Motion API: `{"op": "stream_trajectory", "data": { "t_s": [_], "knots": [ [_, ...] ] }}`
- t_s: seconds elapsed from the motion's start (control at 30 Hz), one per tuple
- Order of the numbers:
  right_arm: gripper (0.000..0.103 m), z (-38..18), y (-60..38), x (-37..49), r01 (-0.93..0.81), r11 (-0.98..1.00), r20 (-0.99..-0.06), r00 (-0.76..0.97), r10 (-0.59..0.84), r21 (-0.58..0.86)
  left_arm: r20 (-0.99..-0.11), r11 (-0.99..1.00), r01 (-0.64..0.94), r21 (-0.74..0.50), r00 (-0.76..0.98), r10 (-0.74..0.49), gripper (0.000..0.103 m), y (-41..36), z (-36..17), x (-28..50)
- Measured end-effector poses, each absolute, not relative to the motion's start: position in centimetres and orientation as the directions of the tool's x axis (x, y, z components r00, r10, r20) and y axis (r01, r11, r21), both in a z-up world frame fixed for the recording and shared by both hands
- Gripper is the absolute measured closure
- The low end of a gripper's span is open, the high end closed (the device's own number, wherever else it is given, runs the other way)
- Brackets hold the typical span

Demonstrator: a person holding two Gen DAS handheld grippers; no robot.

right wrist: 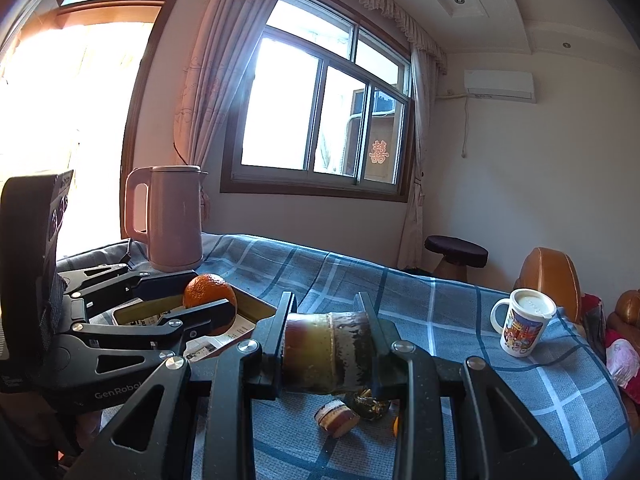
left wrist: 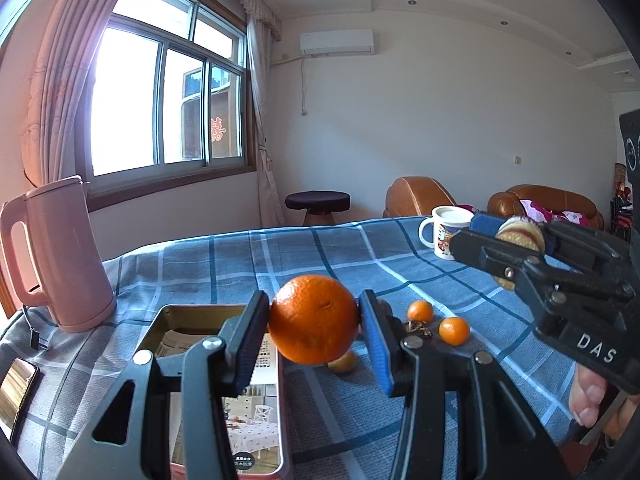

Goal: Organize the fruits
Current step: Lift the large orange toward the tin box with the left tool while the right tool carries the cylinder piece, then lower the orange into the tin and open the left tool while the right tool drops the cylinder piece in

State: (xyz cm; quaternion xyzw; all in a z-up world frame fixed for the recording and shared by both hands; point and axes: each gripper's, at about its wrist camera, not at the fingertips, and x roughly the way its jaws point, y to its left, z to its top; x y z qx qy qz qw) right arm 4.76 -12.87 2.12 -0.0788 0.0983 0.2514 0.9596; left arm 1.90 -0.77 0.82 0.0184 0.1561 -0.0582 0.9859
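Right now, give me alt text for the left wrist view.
The left tongs grip a large round orange above an open rectangular metal tin on a blue plaid tablecloth. The right tongs hold a sugarcane piece.

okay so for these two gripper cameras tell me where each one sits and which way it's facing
Left wrist: on the left gripper, looking along its fingers across the table toward the window; it grips an orange above the tin tray; a thumb shows low right.
Right wrist: on the right gripper, facing the window, clamping a sugarcane piece.
Shared: pink kettle, mug, each other's gripper.
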Motion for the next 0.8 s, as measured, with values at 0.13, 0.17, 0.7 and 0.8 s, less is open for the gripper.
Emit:
{"op": "stream_trajectory", "data": {
  "t_s": [0.13,0.17,0.7,0.8],
  "knots": [
    [0.071,2.7,-11.9,5.1,-0.514,0.85,-0.226,0.847,0.481,-0.117,-0.318,0.995,0.099,0.014,0.944,-0.09,0.055,0.1,0.6,2.1],
    [0.072,2.8,-11.7,5.2,-0.519,0.847,-0.228,0.844,0.485,-0.118,-0.32,0.995,0.095,0.012,0.943,-0.087,0.055,0.3,0.5,2.1],
    [0.071,3.8,-8.0,6.6,-0.577,0.804,-0.254,0.806,0.534,-0.14,-0.366,1.0,0.029,0.006,0.93,-0.025,0.055,3.3,-0.4,3.4],
    [0.071,3.9,-7.2,6.9,-0.587,0.797,-0.261,0.799,0.542,-0.142,-0.376,1.0,0.019,0.007,0.927,-0.015,0.055,3.8,-0.6,3.7]
  ]
}}
